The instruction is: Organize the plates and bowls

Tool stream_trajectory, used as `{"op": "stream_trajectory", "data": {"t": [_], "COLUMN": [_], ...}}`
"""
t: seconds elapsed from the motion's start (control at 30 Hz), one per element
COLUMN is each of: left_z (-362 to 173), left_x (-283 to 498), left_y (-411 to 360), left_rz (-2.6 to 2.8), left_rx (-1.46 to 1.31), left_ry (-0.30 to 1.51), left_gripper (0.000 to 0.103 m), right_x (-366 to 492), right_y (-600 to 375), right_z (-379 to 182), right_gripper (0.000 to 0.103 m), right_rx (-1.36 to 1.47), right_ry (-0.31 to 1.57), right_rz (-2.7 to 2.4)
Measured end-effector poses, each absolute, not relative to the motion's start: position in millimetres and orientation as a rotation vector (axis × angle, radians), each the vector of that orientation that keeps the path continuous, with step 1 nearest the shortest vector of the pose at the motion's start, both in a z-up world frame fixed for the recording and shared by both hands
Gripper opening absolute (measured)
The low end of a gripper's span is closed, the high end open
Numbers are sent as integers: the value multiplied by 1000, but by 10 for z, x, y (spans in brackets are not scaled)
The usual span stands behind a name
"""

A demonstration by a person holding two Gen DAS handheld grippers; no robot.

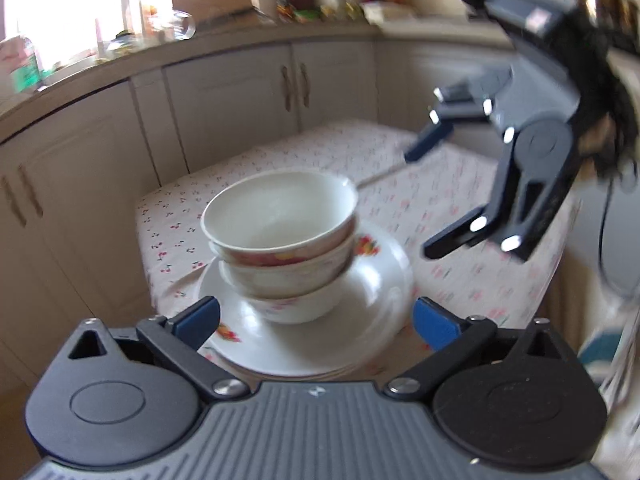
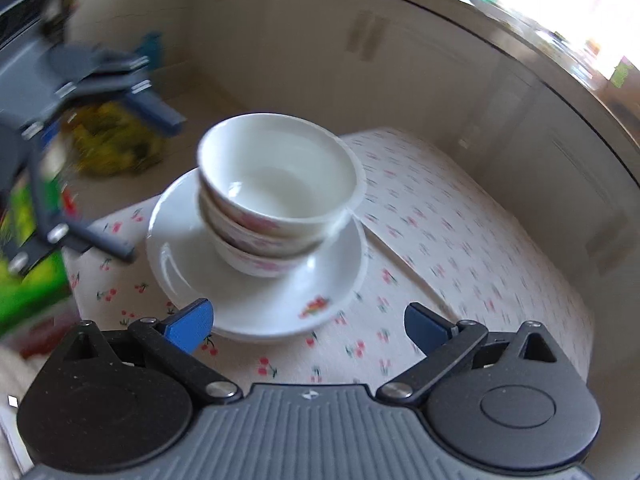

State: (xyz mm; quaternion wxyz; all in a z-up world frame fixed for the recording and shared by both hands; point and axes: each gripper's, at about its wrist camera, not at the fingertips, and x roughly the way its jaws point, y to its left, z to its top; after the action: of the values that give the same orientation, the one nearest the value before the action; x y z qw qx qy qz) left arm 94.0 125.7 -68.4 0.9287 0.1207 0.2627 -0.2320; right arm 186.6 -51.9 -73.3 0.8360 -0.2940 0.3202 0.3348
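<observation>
A: Where did the bowls [image 1: 280, 236] sit?
B: Three were nested, leaning a little, on stacked plates [image 1: 372, 300] on the cherry-print tablecloth [image 2: 460, 240]
A: And the tools?
B: The left gripper [image 1: 316, 322] and the right gripper [image 2: 308, 326] both stood wide apart with nothing held, clear of the stack
</observation>
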Motion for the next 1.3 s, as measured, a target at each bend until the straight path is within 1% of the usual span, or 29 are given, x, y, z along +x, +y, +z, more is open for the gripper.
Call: {"op": "stream_trajectory", "data": {"t": [0.13,0.33,0.53,0.63,0.87,1.03,1.3], "left_z": [-692,-702,-606,-515,-261,-198,-197], "left_x": [716,404,165,104,72,21,18], "left_y": [1028,609,407,346,363,367,383], "left_rz": [-384,-161,-7,29,91,93,112], "left_rx": [132,83,23,38,19,-12,-19], "left_ry": [541,553,562,546,520,489,482], "left_gripper": [102,102,102,102,102,102,102], "right_x": [1770,1486,1099,933,681,591,557], "right_y": [-723,-989,-1300,-1359,-1389,-1377,-1329], "right_z": [-755,-874,-918,-893,-609,-470,-431], "right_gripper": [103,103,103,103,103,103,103], "right_rx": [-478,-307,-179,-163,-169,-147,-137], "right_ry": [701,749,768,758,660,613,594], "right_rz": [544,274,182,160,134,141,153]}}
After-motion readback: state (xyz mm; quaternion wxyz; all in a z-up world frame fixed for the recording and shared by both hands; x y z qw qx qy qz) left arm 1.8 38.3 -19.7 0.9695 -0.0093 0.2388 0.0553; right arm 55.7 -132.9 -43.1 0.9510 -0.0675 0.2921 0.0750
